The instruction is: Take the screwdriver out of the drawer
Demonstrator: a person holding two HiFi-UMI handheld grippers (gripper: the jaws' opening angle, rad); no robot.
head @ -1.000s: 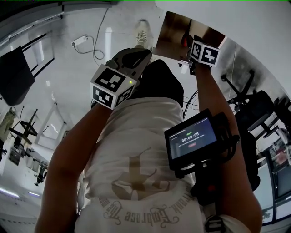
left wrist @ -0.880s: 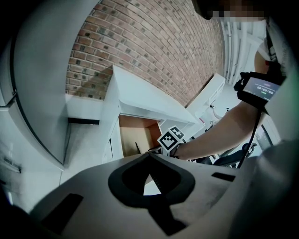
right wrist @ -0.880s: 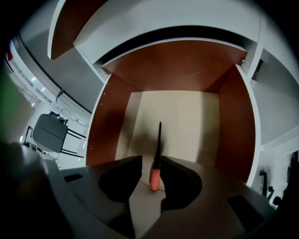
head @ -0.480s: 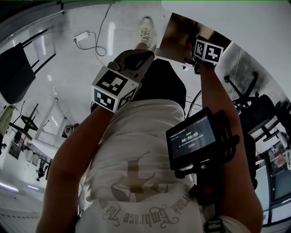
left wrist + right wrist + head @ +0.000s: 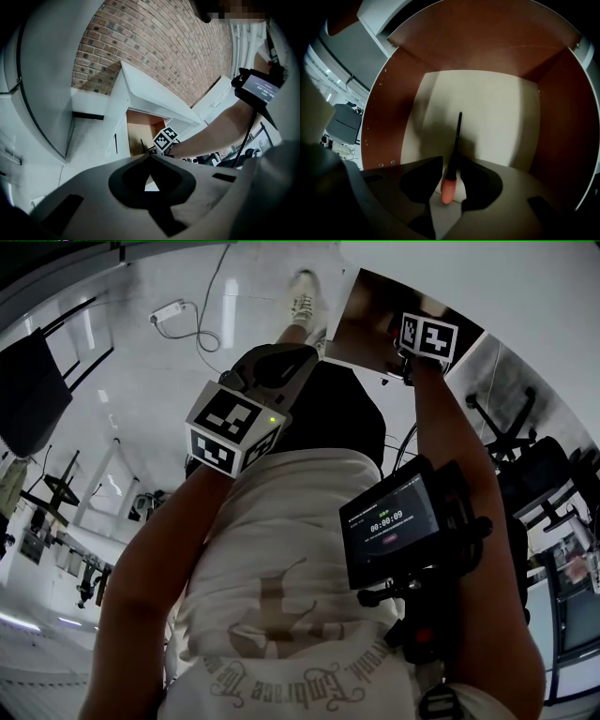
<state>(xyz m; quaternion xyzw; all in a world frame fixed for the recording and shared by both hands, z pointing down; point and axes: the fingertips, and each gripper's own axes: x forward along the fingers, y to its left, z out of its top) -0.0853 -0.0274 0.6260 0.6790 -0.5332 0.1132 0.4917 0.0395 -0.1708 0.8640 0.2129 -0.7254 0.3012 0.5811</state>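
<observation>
Two jaws of the right gripper stood apart, the screwdriver handle between them on the drawer floor: grasp pending. Next, probably: close squarely, lift clear. The left gripper was closed, empty.

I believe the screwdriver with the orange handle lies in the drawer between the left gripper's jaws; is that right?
Not quite: the screwdriver lies in the drawer between the jaws of the right gripper, as the right gripper view shows.

Our left arm bent at the elbow, left gripper empty with jaws together, our right arm stretched forward, right gripper with jaws apart.
</observation>
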